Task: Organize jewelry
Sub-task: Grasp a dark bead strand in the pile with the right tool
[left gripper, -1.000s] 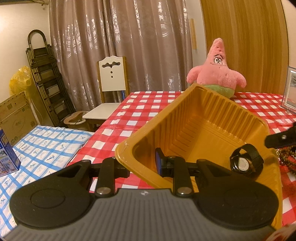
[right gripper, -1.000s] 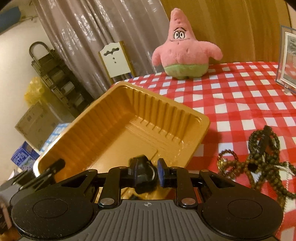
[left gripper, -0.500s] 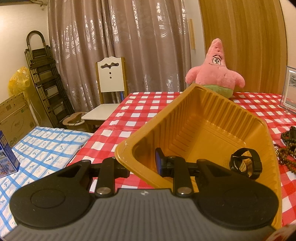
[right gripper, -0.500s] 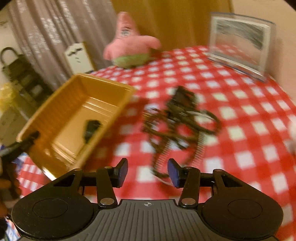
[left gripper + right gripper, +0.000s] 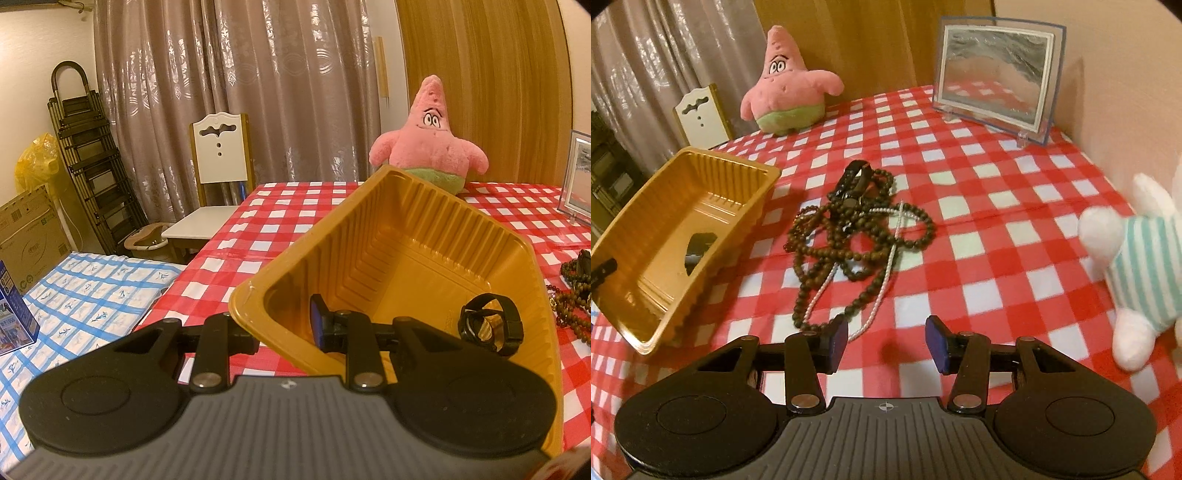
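Since a second ago we have swung our right gripper [image 5: 885, 341] away from the tray [image 5: 646, 206] and over to the heap of beads, and the watch [image 5: 491, 325] that it held then now lies loose inside the tray. In the right wrist view the tray sits at the left edge of the frame, tilted, with the watch a dark shape on its floor.

Our right gripper hangs at the lower middle of that view, its jaws parted wide with only checked tablecloth [image 5: 979, 229] between them. Just above them lies the tangle of dark bead necklaces [image 5: 857, 236], crossed by a thin white bead strand [image 5: 886, 269] and topped by a black strap [image 5: 855, 177]. One end of the white strand reaches almost to the left fingertip, though we cannot tell whether it touches.

Our left gripper [image 5: 284, 325] has not stirred: it stays pinched narrow on the near wall of the tray, one finger inside, the other outside under the rim, holding that end raised.

A pink plush star [image 5: 786, 85] stands at the upper left, a framed picture [image 5: 995, 74] at the upper right, and a white plush toy [image 5: 1137, 258] at the right edge.
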A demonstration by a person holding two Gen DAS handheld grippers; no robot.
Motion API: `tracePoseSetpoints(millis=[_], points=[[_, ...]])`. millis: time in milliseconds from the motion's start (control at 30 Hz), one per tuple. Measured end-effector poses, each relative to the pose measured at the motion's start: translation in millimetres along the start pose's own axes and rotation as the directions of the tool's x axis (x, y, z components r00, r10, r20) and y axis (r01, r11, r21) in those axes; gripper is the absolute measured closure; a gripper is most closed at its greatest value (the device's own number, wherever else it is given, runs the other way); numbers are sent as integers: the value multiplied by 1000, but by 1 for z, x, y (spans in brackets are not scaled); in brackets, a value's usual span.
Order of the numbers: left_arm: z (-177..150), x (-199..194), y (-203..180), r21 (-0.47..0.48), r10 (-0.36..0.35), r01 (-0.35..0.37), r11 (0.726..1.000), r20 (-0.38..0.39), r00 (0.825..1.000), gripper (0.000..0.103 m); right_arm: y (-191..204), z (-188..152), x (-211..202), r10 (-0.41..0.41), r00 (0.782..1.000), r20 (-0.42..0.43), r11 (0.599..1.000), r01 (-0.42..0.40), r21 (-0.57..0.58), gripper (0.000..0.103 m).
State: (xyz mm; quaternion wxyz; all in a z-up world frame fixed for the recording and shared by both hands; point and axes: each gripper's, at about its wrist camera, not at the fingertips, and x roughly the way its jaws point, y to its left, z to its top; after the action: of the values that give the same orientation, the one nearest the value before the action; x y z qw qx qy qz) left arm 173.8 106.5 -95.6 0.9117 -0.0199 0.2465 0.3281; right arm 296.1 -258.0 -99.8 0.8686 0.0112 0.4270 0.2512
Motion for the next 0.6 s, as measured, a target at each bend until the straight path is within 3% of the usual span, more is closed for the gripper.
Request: tracePoseSetpoints(millis=[333,600], points=[[1,3,1,-4,-7,7,1000,-9,1000,79,3,21,14,28,999,20,996,-27,-80,56],[1,3,2,-3,-8,8,1000,-12,1000,79,9,31,25,47,999,18,989,-44,-139,63]])
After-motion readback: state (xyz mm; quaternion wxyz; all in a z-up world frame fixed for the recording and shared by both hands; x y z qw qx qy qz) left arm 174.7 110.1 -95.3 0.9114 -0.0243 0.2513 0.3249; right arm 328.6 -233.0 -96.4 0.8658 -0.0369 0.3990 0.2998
